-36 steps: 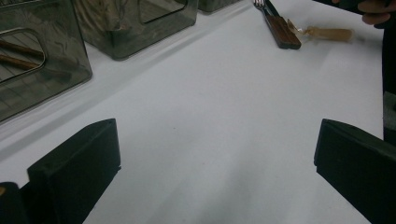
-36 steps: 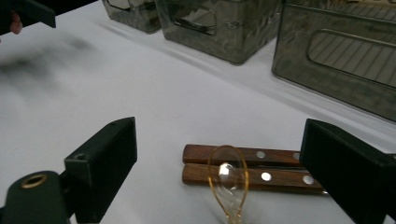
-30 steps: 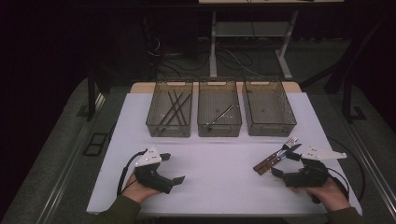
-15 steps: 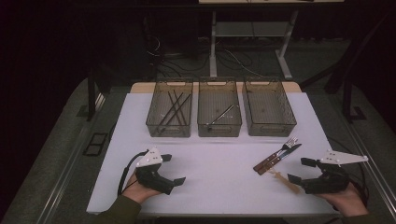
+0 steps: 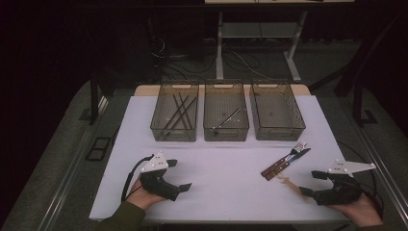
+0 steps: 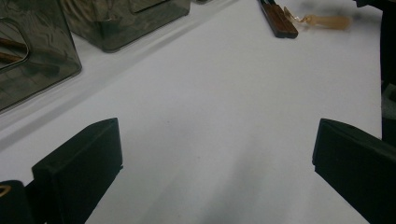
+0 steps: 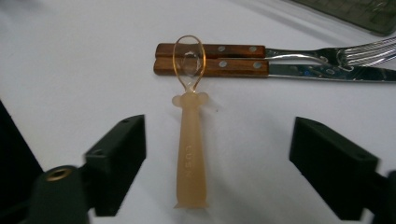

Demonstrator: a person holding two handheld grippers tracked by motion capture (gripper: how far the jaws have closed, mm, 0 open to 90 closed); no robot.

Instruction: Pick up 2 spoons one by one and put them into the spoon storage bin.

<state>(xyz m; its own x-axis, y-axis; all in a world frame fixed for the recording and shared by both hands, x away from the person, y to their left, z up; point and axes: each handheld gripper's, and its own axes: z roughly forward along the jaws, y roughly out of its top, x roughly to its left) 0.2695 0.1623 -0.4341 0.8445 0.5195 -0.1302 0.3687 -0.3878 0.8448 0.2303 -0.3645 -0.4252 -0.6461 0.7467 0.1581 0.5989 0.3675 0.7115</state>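
Observation:
A small amber plastic spoon lies on the white table, its bowl resting over the wooden handles of a fork and a knife. My right gripper is open. Its jaws stand on either side of the spoon's handle without touching it, and they have just been closing a little. From above, the spoon lies just left of the right gripper, near the front right edge. My left gripper rests open at the front left, nothing between its jaws.
Three clear grey bins stand in a row at the back: the left bin holds dark sticks, the middle bin a metal utensil, and the right bin is beside it. The white table surface ends close behind both hands.
My right gripper has drawn back to the right, away from the fork and knife. The spoon now lies uncovered in front of it. The left hand has kept still.

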